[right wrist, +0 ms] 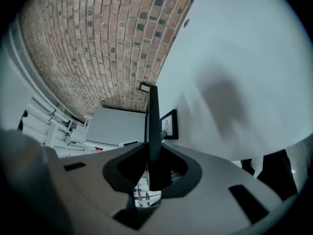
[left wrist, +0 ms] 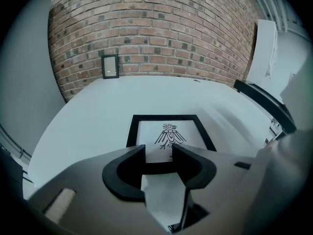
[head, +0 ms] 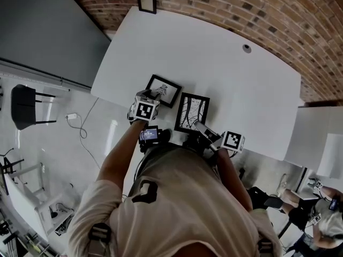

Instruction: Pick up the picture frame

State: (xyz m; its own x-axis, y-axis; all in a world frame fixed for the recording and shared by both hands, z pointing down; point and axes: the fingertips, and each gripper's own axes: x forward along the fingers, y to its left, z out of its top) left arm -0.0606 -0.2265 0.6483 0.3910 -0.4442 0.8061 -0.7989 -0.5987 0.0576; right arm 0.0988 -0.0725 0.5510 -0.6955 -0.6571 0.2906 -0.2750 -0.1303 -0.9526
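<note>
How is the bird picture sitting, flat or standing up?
Flat. The bird picture lies face up on the white table.

table (head: 241, 90): white | wall (head: 257, 9): brick | chair (head: 24, 106): black, on floor

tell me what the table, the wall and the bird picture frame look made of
Table: smooth matte white, no grain, likely laminate or painted board.
Wall: red-brown brick, pale mortar lines show.
Bird picture frame: thin matte black border, wood or plastic, can't tell; white paper print inside.
</note>
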